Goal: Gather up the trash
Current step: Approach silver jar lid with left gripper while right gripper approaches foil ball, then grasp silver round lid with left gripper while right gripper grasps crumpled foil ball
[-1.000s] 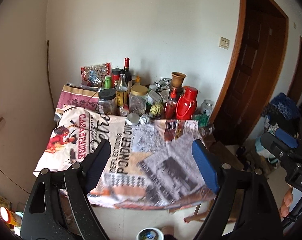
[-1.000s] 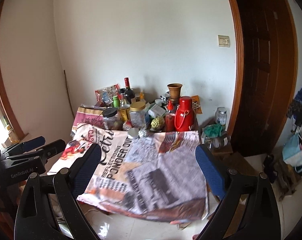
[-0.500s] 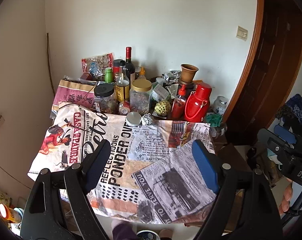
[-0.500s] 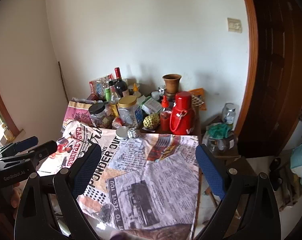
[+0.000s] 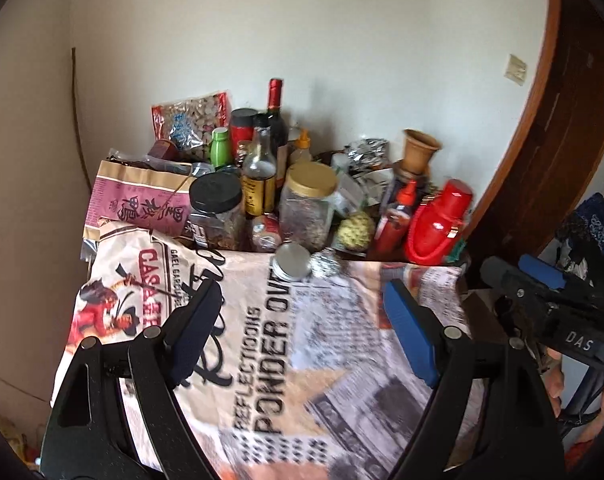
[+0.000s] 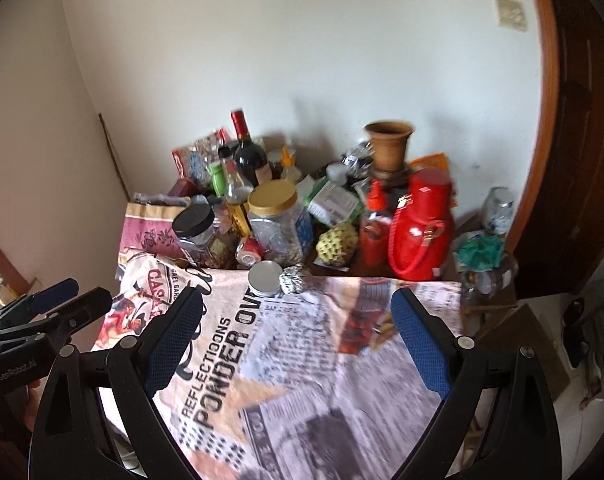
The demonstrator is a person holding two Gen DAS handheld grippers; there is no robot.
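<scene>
Both the left gripper (image 5: 302, 316) and right gripper (image 6: 298, 320) are spread, holding nothing. The tablecloth (image 5: 270, 344) reads "REFLECTIONS PONDER OVER"; a crumpled foil ball (image 6: 293, 279) lies mid-frame beside a silver lid (image 6: 265, 277). Both views have drawn closer than half a second ago

White wall (image 6: 302, 60) with switch plate (image 6: 511, 12), brown door frame (image 6: 542, 128) at right, dark door (image 5: 570, 100), table under printed cloth (image 6: 302, 360) (cluttered far edge), pale tiled floor (image 6: 582, 420), soft daylight
</scene>
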